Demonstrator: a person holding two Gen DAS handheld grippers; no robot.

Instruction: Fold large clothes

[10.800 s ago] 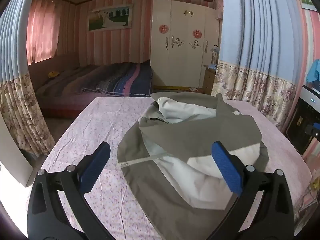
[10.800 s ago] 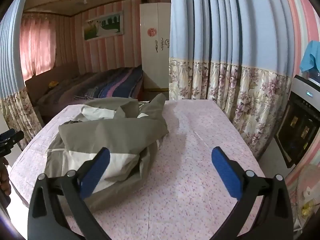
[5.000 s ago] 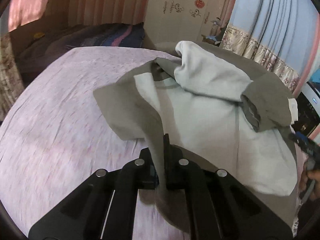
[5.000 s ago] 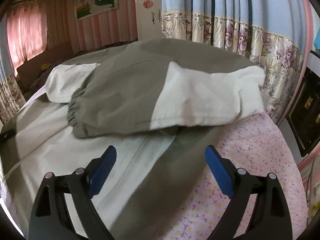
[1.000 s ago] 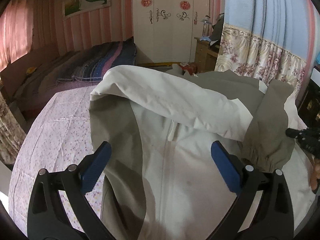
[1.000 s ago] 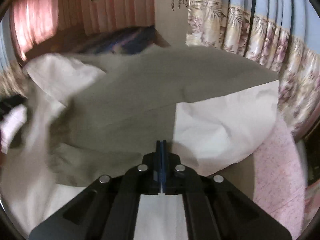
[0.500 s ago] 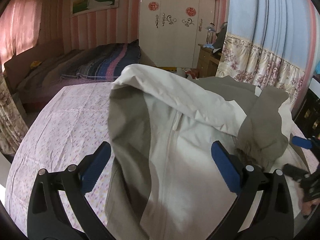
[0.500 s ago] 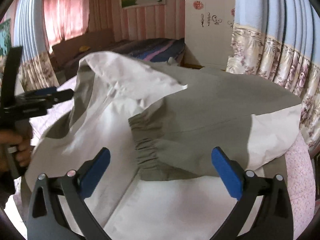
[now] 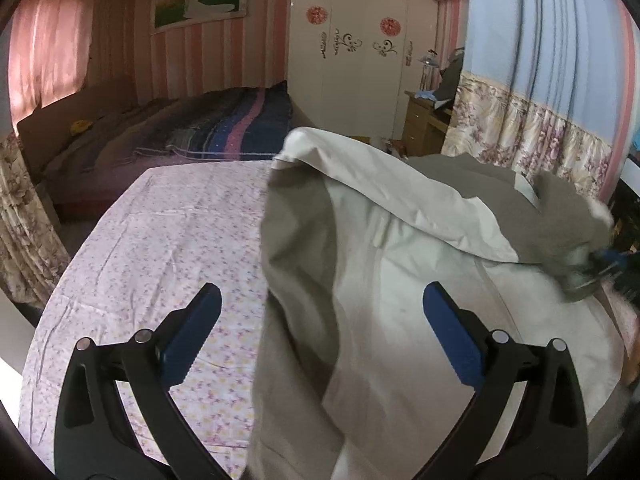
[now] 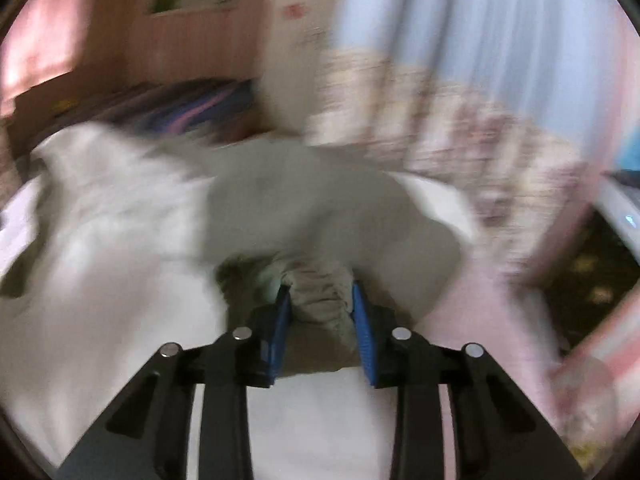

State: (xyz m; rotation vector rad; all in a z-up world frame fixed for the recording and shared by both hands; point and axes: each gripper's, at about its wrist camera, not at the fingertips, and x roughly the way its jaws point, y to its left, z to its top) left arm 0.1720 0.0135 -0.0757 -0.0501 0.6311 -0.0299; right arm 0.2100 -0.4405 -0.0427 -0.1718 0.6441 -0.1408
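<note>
right gripper point(image 10: 318, 300) on the sleeve cuff point(image 10: 318, 300)

my right fingers pinch the jacket's point(image 9: 400, 280) elastic cuff to fold the sleeve across; left gripper point(image 9: 320, 320) hangs wide and empty. jacket sprawls over the counter's point(image 9: 160, 240) right side.

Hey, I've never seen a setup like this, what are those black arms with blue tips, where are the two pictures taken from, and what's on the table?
Those are two handheld grippers, one in each of a person's hands; no robot is involved. Each carries a wide-angle camera that looks forward along its two fingers, so each picture is one gripper's own view.

In the left view, the left gripper is open and holds nothing. Below it lies a large grey and cream jacket on a floral tablecloth. A bed and a wardrobe stand behind.

The right view is blurred. There the right gripper has closed on the gathered sleeve cuff of the same jacket. The same gripper shows blurred at the right edge of the left view.
</note>
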